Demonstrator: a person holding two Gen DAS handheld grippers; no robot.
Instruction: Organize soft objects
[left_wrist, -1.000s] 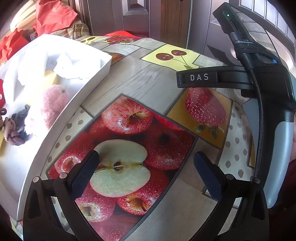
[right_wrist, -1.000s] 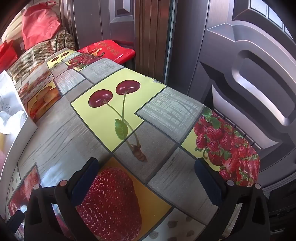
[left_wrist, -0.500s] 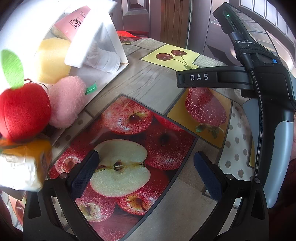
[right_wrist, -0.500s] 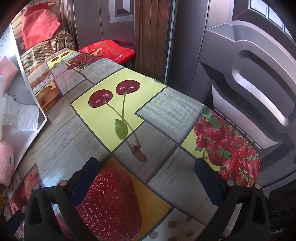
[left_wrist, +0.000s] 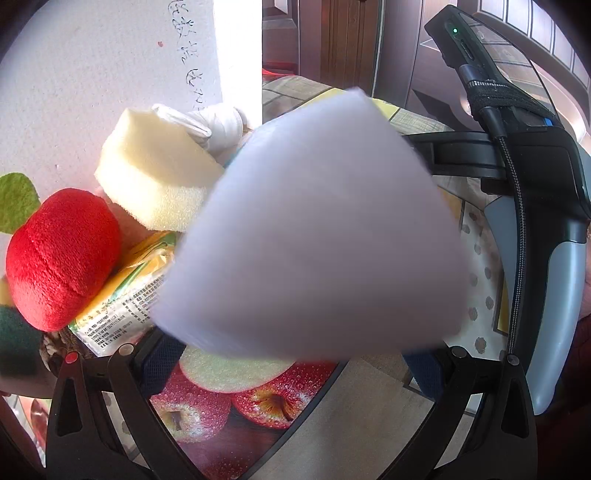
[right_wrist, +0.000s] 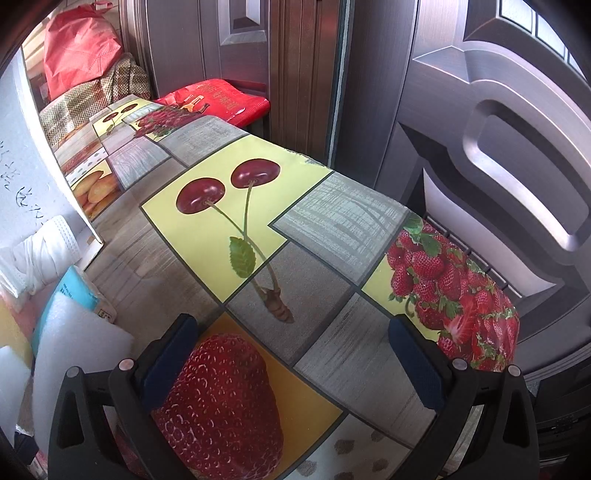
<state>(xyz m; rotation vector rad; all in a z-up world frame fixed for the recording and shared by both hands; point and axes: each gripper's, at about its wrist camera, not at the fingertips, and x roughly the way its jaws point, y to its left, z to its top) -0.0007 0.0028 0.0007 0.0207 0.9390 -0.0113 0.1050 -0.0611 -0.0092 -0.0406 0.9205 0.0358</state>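
Filling left view only: white foam (left_wrist: 314, 229)

White foam block (left_wrist: 314, 229) blocking left fingers (left_wrist: 162, 354)

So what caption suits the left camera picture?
White box tips out plush apple, sponge and blurred foam sheet.

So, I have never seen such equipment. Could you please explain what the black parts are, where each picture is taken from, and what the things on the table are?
No robot here: a person holds a two-finger gripper in each hand, each carrying a camera looking along its fingers. One picture is from the left gripper, the other from the right gripper. Both are open and hold nothing. The table has a fruit-print cover. Before the left gripper soft things are spilling from a tipped white box: a red plush apple, a yellow sponge, a printed packet, rolled white cloth, and a blurred white foam piece.
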